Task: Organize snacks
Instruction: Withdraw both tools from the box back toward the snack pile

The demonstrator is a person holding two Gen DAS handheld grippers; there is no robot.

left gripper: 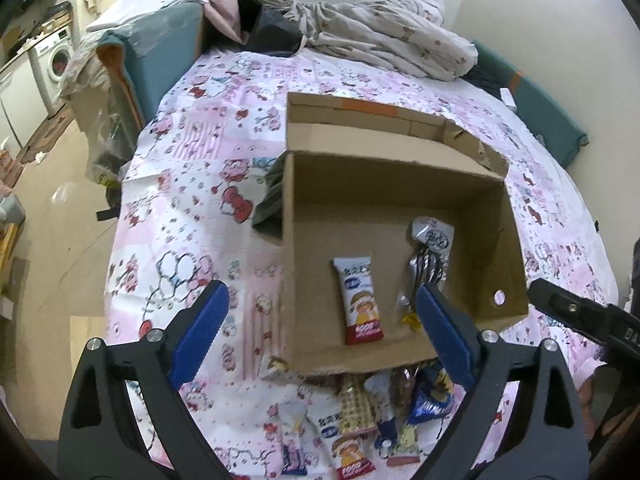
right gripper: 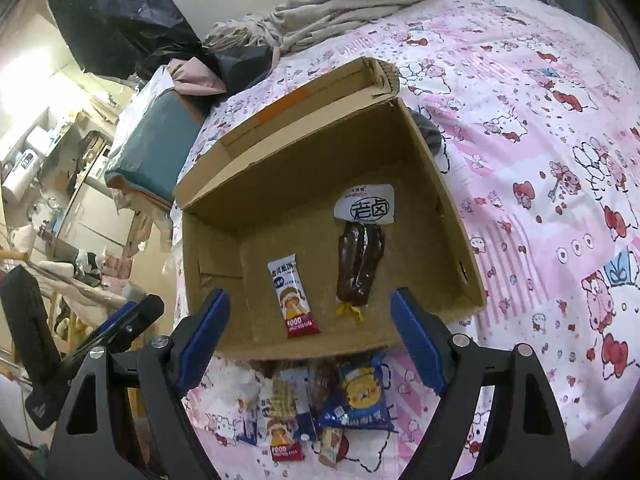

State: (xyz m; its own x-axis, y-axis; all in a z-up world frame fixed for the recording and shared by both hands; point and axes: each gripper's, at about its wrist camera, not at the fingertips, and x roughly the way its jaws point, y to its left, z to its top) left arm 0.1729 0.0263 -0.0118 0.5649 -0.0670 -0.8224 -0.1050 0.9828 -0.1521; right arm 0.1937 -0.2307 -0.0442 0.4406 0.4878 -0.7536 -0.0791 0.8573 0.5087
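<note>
Inside the cardboard box (right gripper: 436, 216) on the bed (right gripper: 540, 128) we see a rice cracker packet (right gripper: 294, 296) beside a brown meat snack (right gripper: 360, 268). More snacks (right gripper: 320, 408) lie before it. Our left hand-held gripper (left gripper: 320, 324) and right hand-held gripper (right gripper: 310, 324) hover spread apart, empty.

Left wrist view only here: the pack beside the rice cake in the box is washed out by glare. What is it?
Observer: The right wrist view shows a dark brown snack pack with a white label, lying flat in the cardboard box.
Operator: Is the right gripper open?
Observer: Yes, the right gripper is open and holds nothing.
Operator: My gripper half hides a blue packet outside the box.
Observer: That blue packet shows a yellow bear and lies on the bedsheet before the box's near wall.
</note>
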